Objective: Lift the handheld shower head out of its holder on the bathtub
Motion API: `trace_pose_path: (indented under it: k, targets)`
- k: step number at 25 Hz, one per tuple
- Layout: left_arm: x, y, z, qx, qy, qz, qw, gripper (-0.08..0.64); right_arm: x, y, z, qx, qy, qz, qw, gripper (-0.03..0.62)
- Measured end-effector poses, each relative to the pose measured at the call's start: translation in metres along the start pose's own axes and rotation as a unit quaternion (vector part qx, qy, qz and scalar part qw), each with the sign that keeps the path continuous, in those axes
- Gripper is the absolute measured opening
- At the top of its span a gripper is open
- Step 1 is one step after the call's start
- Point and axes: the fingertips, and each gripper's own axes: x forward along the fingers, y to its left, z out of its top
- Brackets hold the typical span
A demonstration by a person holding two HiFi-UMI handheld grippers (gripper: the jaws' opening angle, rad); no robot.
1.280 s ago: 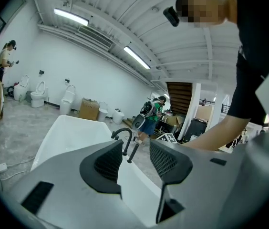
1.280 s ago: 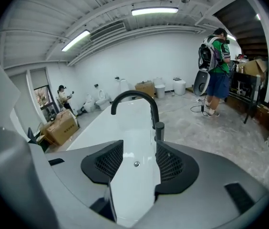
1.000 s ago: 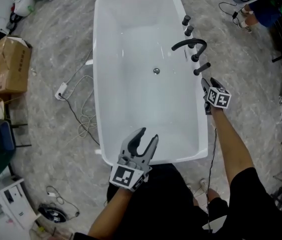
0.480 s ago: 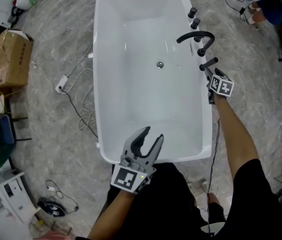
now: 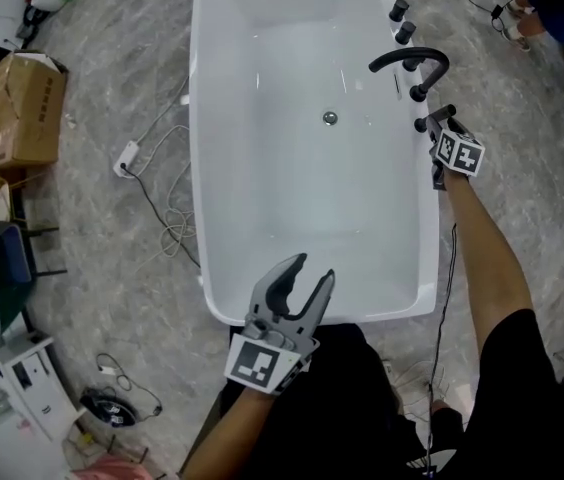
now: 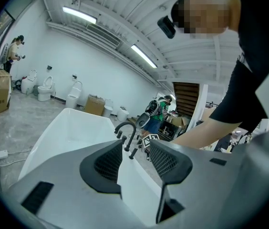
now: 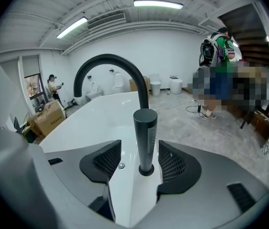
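The right gripper [image 5: 441, 132] is at the right rim of the tub with its jaws opening, and between them stands the dark, cylinder-shaped handheld shower head [image 7: 145, 132]. The grey ribbed pads [image 7: 107, 159] are on both sides of it, with a small gap on each side, so they do not press it. The shower head is upright in its round black holder [image 7: 146, 171] on the rim of the white, rectangular bathtub [image 5: 212, 178]. Just behind it rises the black, arched faucet spout [image 7: 107, 67], and further along the same rim are two small dark knobs [image 5: 400, 20]. Nothing is in the way between the gripper and the shower head. Inside the tub only the small metal drain [image 5: 330, 118] is seen. On the grey marbled floor [image 5: 112, 268], at the left of the tub, lie a white power strip with its cable [image 5: 127, 155] and a brown cardboard box [image 5: 20, 108]. The right arm is stretched forward along the tub's right side, the gripper pointing downward at the rim. The left gripper [image 5: 312, 268] hovers over the near end of the tub, jaws wide apart, with nothing between them.
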Motion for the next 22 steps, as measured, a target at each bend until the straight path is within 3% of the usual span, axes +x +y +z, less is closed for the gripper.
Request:
trace_pose_path:
  k: [6, 11, 13, 15, 22]
  targets:
    - [-0.003, 0.006, -0.004, -0.005, 0.005, 0.004, 1.0, 0.156, 0.017, 0.001, -0.009, -0.018, 0.013, 0.01, 1.0, 0.213]
    - [-0.008, 0.014, -0.007, -0.009, 0.006, 0.01, 0.9999, 0.156, 0.02, -0.002, -0.004, -0.022, 0.014, -0.008, 1.0, 0.212]
    - [-0.009, 0.016, -0.01, -0.01, 0.007, 0.012, 0.9999, 0.156, 0.02, -0.003, -0.004, -0.026, 0.016, -0.015, 0.999, 0.192]
    - [-0.009, 0.015, -0.012, -0.011, 0.006, 0.011, 0.9998, 0.156, 0.02, -0.006, -0.005, -0.029, 0.015, -0.023, 0.999, 0.123]
    - [-0.008, 0.017, -0.013, -0.01, 0.01, 0.013, 0.9998, 0.156, 0.019, -0.008, -0.006, -0.018, 0.01, -0.017, 1.0, 0.12]
